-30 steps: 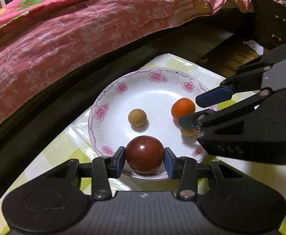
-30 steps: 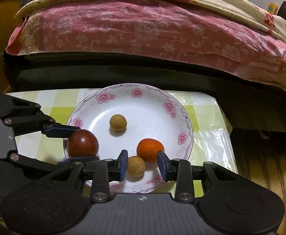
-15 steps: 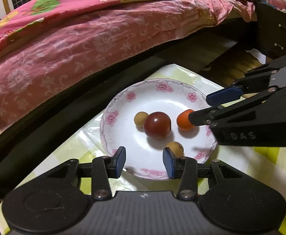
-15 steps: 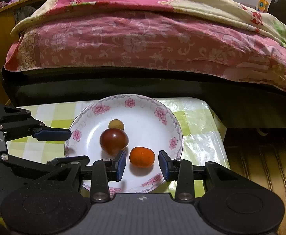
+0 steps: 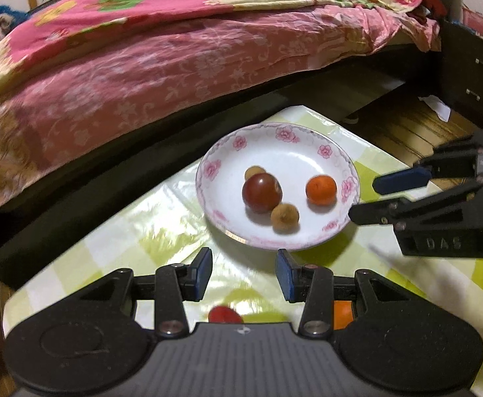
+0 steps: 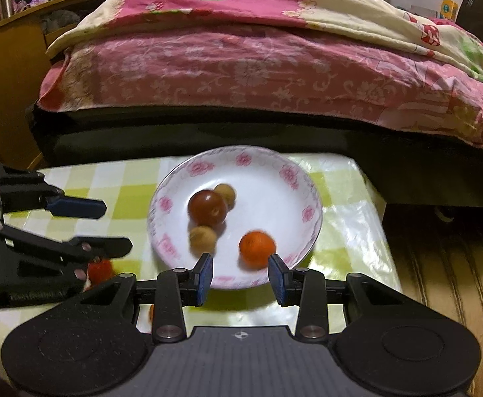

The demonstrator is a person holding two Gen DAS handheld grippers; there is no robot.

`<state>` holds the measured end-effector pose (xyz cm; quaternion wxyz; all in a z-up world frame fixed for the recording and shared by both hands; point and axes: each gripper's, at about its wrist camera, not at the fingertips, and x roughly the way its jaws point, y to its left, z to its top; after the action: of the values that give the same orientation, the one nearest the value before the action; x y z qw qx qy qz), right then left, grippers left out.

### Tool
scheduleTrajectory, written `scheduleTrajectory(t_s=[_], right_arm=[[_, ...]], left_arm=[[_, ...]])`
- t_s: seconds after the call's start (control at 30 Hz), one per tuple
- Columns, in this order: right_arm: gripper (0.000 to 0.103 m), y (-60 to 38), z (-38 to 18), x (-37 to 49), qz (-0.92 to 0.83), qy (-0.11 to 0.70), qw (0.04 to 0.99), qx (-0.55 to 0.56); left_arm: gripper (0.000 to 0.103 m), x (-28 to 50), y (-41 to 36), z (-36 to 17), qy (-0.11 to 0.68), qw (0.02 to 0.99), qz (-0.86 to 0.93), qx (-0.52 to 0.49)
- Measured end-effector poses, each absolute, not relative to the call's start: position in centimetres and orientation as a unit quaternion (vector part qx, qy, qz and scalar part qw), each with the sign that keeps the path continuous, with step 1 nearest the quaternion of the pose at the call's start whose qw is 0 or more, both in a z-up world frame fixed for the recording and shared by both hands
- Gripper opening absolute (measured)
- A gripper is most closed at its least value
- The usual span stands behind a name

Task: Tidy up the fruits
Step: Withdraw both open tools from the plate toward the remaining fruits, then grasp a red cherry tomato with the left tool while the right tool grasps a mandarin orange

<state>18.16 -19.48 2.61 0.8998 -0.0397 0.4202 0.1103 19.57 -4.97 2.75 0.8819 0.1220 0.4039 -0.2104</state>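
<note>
A white plate with pink flowers (image 5: 208,168) (image 6: 175,178) sits on the checked tablecloth. It holds a dark red fruit (image 5: 261,192) (image 6: 207,207), an orange fruit (image 5: 321,189) (image 6: 257,244) and two small tan fruits (image 5: 285,217) (image 6: 202,238), one half hidden behind the dark red one. My left gripper (image 5: 244,269) (image 6: 115,228) hovers open and empty just short of the plate's near rim. My right gripper (image 6: 240,274) (image 5: 365,200) is open too, with nothing between its pads, over the near rim close to the orange fruit.
A red fruit (image 5: 224,314) (image 6: 100,269) and an orange one (image 5: 342,319) lie on the yellow-green cloth (image 5: 162,225) under the grippers. A bed with a pink quilt (image 5: 175,66) runs behind the table. Wooden floor (image 6: 446,264) lies beyond the table's right edge.
The left gripper let go of the dark red fruit, which rolled to the plate's middle. The tan fruit left the right jaws. Both grippers drew back and up from the plate.
</note>
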Motion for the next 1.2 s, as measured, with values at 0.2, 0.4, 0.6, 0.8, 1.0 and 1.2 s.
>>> scheduleTrajectory(t_s=[0.2, 0.4, 0.6, 0.8, 1.0, 1.2], right_arm=[[0.033, -18.0, 2.0, 16.2, 0.126, 0.436, 0.89, -0.053], [0.038, -17.1, 1.3, 14.5, 0.142, 0.447, 0.881, -0.056], [0.039, -16.2, -0.5, 14.2, 0.15, 0.467, 0.869, -0.068], [0.039, -15.6, -1.4, 14.2, 0.162, 0.471, 0.864, -0.071], [0.039, -15.4, -1.5, 14.4, 0.171, 0.471, 0.862, -0.071], [0.039, -15.5, -1.6, 14.4, 0.174, 0.473, 0.861, -0.067]], left_arm=[[0.05, 17.5, -3.1, 2.5, 0.422, 0.876, -0.205, 0.111], [0.05, 15.5, -1.8, 1.3, 0.441, 0.867, -0.205, 0.109], [0.05, 15.1, -1.6, -0.2, 0.456, 0.858, -0.209, 0.108], [0.05, 15.3, -2.3, -1.2, 0.461, 0.854, -0.213, 0.111], [0.05, 15.7, -2.4, -2.0, 0.463, 0.855, -0.208, 0.105], [0.05, 16.0, -3.0, -2.9, 0.458, 0.858, -0.208, 0.1]])
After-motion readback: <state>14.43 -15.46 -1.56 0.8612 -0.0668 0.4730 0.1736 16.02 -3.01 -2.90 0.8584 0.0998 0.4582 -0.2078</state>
